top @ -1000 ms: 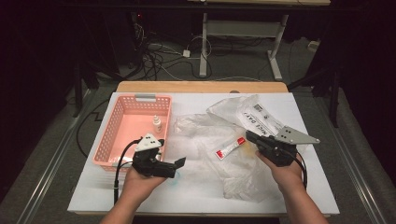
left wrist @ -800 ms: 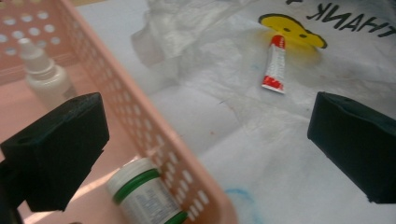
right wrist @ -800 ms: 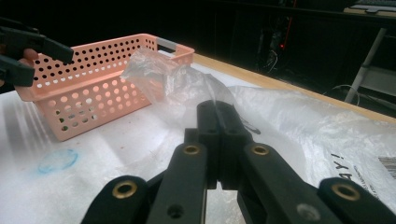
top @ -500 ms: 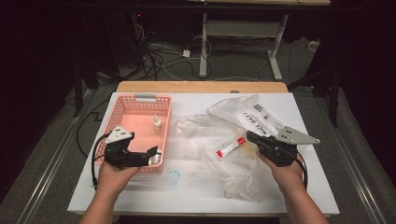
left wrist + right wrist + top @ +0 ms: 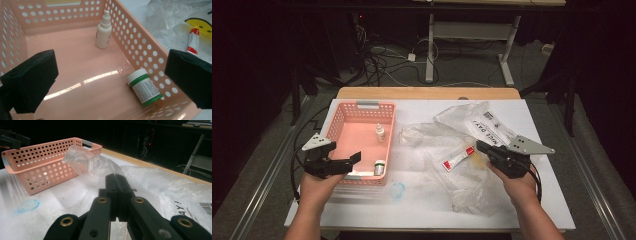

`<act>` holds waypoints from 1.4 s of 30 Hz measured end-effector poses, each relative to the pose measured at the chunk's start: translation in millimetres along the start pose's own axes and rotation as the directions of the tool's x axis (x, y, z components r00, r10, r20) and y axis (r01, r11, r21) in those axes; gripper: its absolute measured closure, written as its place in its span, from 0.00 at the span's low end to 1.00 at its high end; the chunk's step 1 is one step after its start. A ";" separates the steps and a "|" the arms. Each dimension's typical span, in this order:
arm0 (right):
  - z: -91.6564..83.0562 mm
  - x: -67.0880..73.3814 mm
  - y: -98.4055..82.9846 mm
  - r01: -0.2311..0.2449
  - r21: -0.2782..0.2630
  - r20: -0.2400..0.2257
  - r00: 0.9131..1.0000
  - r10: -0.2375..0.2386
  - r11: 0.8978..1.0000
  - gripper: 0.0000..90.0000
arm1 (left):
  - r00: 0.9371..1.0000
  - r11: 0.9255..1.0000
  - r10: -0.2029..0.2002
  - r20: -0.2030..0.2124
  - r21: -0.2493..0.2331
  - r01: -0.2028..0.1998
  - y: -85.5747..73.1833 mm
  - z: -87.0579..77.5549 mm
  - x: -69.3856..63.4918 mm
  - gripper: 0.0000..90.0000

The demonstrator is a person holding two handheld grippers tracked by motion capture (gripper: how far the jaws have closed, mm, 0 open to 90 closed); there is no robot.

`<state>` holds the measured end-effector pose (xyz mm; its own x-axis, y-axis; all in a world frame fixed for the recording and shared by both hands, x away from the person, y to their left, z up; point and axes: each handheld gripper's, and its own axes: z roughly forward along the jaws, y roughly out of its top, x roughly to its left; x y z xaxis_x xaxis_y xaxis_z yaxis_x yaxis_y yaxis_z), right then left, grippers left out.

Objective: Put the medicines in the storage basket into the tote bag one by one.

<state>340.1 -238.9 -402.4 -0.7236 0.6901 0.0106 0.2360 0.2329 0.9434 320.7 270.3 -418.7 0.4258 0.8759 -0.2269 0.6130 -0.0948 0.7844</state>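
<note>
Basket: pink perforated basket (image 5: 343, 131) on the left part of the white table (image 5: 422, 210); it serves as the landmark for the lines below.
Dropper bottle: small white dropper bottle (image 5: 103, 31) upright inside the basket, near its right wall and toward its far end.
Jar: green-lidded jar (image 5: 144, 87) lying on its side inside the basket, against the right wall at the near end.
Left gripper: left gripper (image 5: 343, 163) over the basket's near left corner, jaws spread wide with nothing between them; in the left gripper view the jar and the bottle lie beyond the pads, untouched.
Right gripper: right gripper (image 5: 482, 148) well to the right of the basket, jaws clenched together on a fold of the clear plastic bag (image 5: 100, 166), whose film rises from the jaw tips.
Plastic bag: crumpled clear film spread over the table to the right of the basket.
Tube: red-and-white tube (image 5: 458, 158) lying in the bag, between the basket and the right gripper.
Blue mark: round blue smudge (image 5: 397, 190) on the table just off the basket's near right corner.
</note>
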 end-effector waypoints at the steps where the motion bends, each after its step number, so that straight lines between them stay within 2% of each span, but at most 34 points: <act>1: -0.1 0.1 0.1 0.001 0.000 0.001 1.000 -0.001 1.000 1.00 | 1.000 1.000 -0.002 0.003 -0.001 0.002 0.2 0.0 -0.3 0.00; 8: 0.9 1.3 -0.4 0.003 0.004 0.000 1.000 -0.003 1.000 1.00 | 1.000 1.000 0.016 0.006 0.022 -0.016 2.7 2.7 -7.2 0.00; 13: 1.8 1.7 -0.7 0.002 0.008 -0.002 1.000 -0.002 1.000 1.00 | 0.999 0.999 0.033 0.019 0.017 -0.034 7.4 3.3 -16.6 0.00; 15: 1.8 1.6 -0.8 0.000 0.009 -0.002 1.000 0.000 1.000 1.00 | 0.999 0.998 0.047 0.005 0.029 -0.047 9.3 5.1 -21.2 0.00; 18: 1.8 1.5 -0.6 0.000 0.009 -0.002 1.000 0.000 1.000 1.00 | 0.999 0.998 0.044 0.031 0.032 -0.045 13.5 7.4 -24.9 0.00; 21: 1.2 1.4 -0.6 0.000 0.007 -0.002 1.000 0.000 1.000 1.00 | 0.998 0.995 0.067 0.017 0.077 -0.068 15.8 14.0 -30.0 0.00; 23: 1.2 1.4 -0.8 -0.002 0.007 -0.003 1.000 0.002 1.000 1.00 | 0.997 0.991 0.066 0.030 0.118 -0.069 17.4 20.2 -31.2 0.00; 26: 1.3 1.7 -0.8 -0.003 0.007 -0.005 1.000 0.003 1.000 1.00 | 0.997 0.980 0.071 0.023 0.182 -0.074 21.9 28.0 -31.1 0.00; 29: 0.9 2.1 -0.2 0.000 0.007 -0.004 1.000 0.000 1.000 1.00 | 0.998 0.971 0.050 0.041 0.233 -0.058 26.1 36.7 -30.9 0.00; 31: 0.8 2.3 0.1 0.000 0.005 -0.004 1.000 0.000 1.000 1.00 | 0.998 0.959 0.049 0.035 0.276 -0.057 28.7 43.6 -31.3 0.00; 33: 0.7 2.4 0.3 0.002 0.005 -0.004 1.000 -0.002 1.000 1.00 | 0.999 0.947 0.033 0.028 0.319 -0.041 31.2 50.2 -29.6 0.00; 37: 0.5 1.5 -0.4 -0.003 0.006 -0.002 1.000 0.003 1.000 1.00 | 0.999 0.917 0.038 0.027 0.396 -0.046 33.6 60.8 -29.8 0.01; 39: 0.7 1.0 -0.9 -0.007 0.008 0.000 1.000 0.007 1.000 1.00 | 0.998 0.901 0.055 0.029 0.430 -0.062 34.1 65.7 -30.9 0.05; 41: 1.0 1.1 -1.2 -0.007 0.010 0.000 1.000 0.007 1.000 1.00 | 0.998 0.888 0.051 0.028 0.457 -0.058 34.5 69.7 -31.2 0.07; 42: 0.9 1.2 -1.2 -0.005 0.011 -0.001 1.000 0.005 1.000 1.00 | 0.998 0.877 0.056 0.021 0.477 -0.059 34.1 72.5 -31.7 0.09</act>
<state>339.5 -237.7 -403.8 -0.7228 0.6908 0.0152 0.2467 0.2375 0.9395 376.4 205.0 -426.6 0.4736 0.8590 -0.1948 0.8296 -0.3607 0.4263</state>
